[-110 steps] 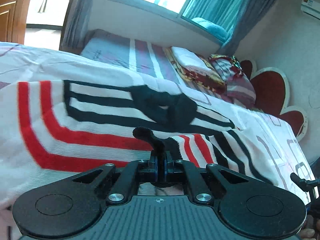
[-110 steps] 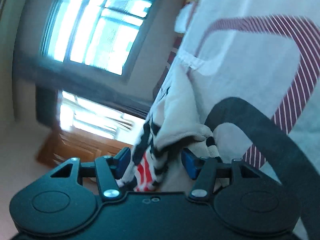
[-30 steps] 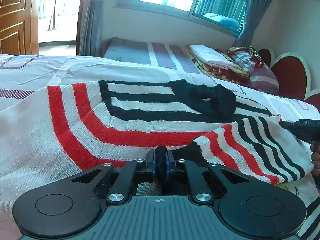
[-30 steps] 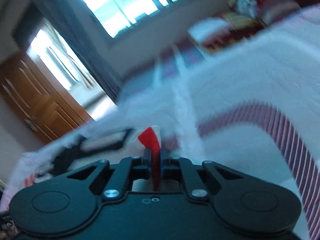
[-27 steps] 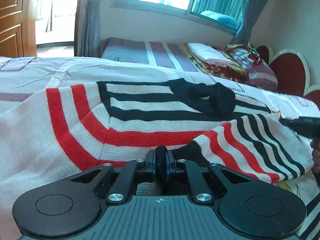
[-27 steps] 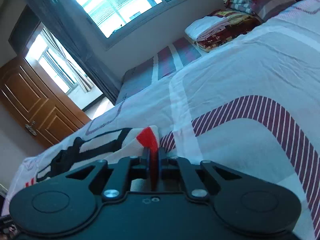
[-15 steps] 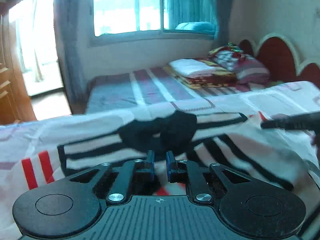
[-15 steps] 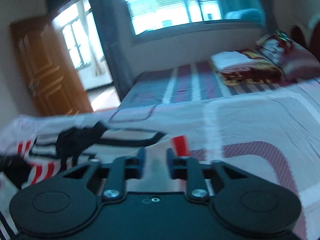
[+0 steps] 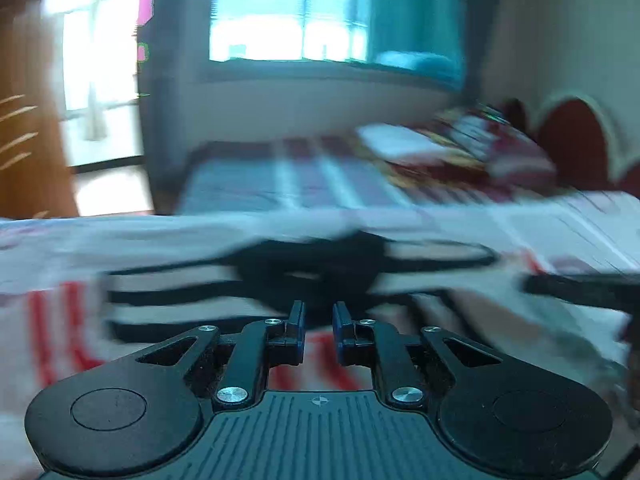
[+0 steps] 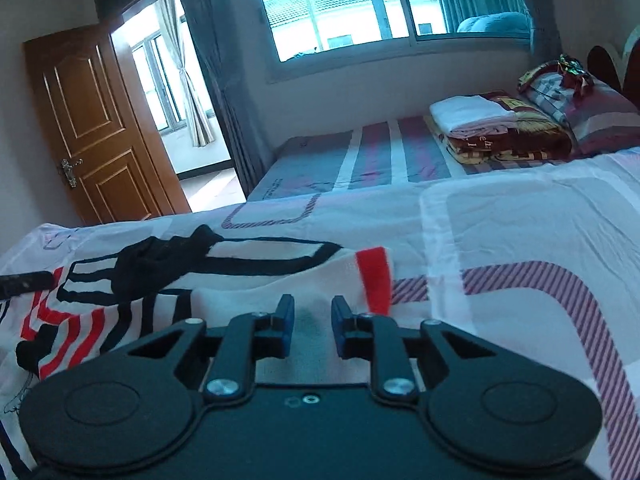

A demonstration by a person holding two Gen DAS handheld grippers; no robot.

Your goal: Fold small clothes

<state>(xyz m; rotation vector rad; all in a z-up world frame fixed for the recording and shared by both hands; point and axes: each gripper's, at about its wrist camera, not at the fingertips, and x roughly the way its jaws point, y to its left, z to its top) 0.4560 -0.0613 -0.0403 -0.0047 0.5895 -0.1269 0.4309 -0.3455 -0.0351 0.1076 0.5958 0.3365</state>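
Observation:
A small white knit sweater (image 10: 256, 276) with black and red stripes and a black collar lies flat on the bedsheet (image 10: 520, 232). It also shows, blurred, in the left wrist view (image 9: 192, 296). My right gripper (image 10: 312, 310) is open a little and empty, just above the sweater's right edge near a red cuff (image 10: 374, 276). My left gripper (image 9: 319, 314) is open a little and empty, above the sweater in front of the black collar (image 9: 316, 272). The other gripper's finger tip shows at the right edge of the left wrist view (image 9: 580, 286).
A second bed (image 10: 360, 160) with folded blankets (image 10: 500, 132) and a pillow (image 10: 592, 108) stands behind. A wooden door (image 10: 96, 128) is open at the left. A window (image 10: 380, 4) and a red headboard (image 9: 576, 140) are at the back.
Both grippers were shut on the sweater's edges a second ago. Both have let go, opened slightly and lifted back. The sleeve now lies folded over the body. The left view is moving fast.

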